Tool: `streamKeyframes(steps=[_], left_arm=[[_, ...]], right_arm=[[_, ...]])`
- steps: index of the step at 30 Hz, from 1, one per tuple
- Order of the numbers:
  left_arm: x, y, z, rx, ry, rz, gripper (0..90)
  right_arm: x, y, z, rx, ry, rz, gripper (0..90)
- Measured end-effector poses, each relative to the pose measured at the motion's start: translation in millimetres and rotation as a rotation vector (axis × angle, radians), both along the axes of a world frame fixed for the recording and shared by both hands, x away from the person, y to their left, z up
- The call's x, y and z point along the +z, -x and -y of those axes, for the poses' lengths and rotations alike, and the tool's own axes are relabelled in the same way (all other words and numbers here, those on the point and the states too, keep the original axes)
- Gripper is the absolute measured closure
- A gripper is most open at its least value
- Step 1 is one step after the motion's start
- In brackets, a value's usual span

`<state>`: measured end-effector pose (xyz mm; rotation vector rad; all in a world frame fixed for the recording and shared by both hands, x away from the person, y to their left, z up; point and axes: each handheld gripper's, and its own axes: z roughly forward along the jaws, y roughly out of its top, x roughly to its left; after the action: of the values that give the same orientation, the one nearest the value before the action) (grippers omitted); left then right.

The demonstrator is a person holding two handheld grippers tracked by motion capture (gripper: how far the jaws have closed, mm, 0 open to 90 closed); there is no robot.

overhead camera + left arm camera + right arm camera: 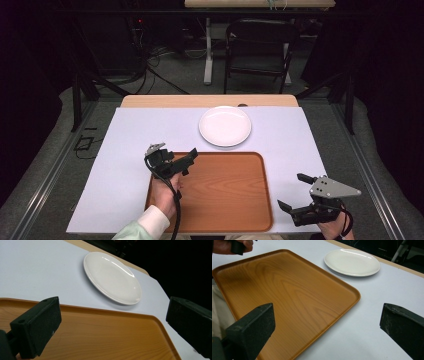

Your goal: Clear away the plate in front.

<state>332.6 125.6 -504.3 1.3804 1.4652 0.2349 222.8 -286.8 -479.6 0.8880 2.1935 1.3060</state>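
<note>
We hold the left gripper point(192, 156) over the far left corner of the tray point(225, 200), its jaws spread wide and holding nothing, aimed past the tray's far rim toward the plate point(225, 125). That aim reads to us as a reach for the plate, since from the left gripper view the plate point(112, 277) lies between the two black jaws, beyond the tray point(100, 335). The right gripper point(295, 192) waits off the tray's right edge, near the front corner of the table point(130, 150), jaws likewise parted and clasping nothing (we judge it is kept back there so the tray stays free for a landing).

The plate is on the pale table cover just beyond the tray's far edge, apart from it, a little right of the tray's middle. It is round, white and glossy, shallow with a low raised rim, and bare of food; light glints along its far side in the right gripper view point(352, 262). Its rim looks thin and smooth, so we expect a pinch from the edge to need care against slipping.

The tray is wood-grained, orange-brown, with rounded corners and a low lip, and nothing lies on it.
</note>
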Motion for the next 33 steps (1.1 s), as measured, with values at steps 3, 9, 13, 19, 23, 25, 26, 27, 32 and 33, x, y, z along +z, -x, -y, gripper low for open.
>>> streamKeyframes(steps=[3, 9, 13, 19, 23, 25, 26, 27, 32, 33], left_arm=[[-1.4, -4.0, 4.2, 0.009, 0.019, -0.003, 0.0], [-5.5, -14.5, 12.5, 0.032, 0.077, -0.011, 0.1], [-9.3, -22.3, 15.8, 0.039, 0.113, -0.017, 0.1], [-11.7, -32.6, 22.8, 0.054, 0.153, -0.047, 0.0], [-13.3, -37.9, 27.8, 0.062, 0.157, -0.053, 0.1], [-13.8, -40.9, 31.0, 0.073, 0.17, -0.059, 0.1], [-14.1, -42.2, 32.1, 0.077, 0.178, -0.062, 0.1], [-14.5, -43.5, 33.2, 0.083, 0.182, -0.064, 0.2], [-19.8, -50.6, 38.9, 0.114, 0.221, -0.083, 0.3], [-20.7, -52.0, 40.9, 0.124, 0.226, -0.083, 0.4]], right_arm=[[-0.2, -0.1, -0.1, 0.001, 0.0, -0.004, 0.0], [-0.4, -0.3, -0.1, 0.003, -0.003, -0.008, 0.0], [-0.6, -0.5, -0.1, 0.005, -0.003, -0.011, 0.0], [-1.2, -1.3, -0.4, -0.003, 0.0, -0.019, 0.0], [-1.3, -1.4, -0.5, -0.001, 0.001, -0.02, 0.0], [-1.4, -1.4, -0.5, -0.001, 0.001, -0.021, 0.0], [-1.4, -1.4, -0.4, -0.001, 0.001, -0.021, 0.0], [-1.4, -1.4, -0.3, 0.0, 0.001, -0.022, 0.0], [-1.5, -1.5, -0.4, 0.004, 0.0, -0.022, 0.0], [-1.5, -1.5, -0.5, 0.005, 0.0, -0.023, 0.0]])
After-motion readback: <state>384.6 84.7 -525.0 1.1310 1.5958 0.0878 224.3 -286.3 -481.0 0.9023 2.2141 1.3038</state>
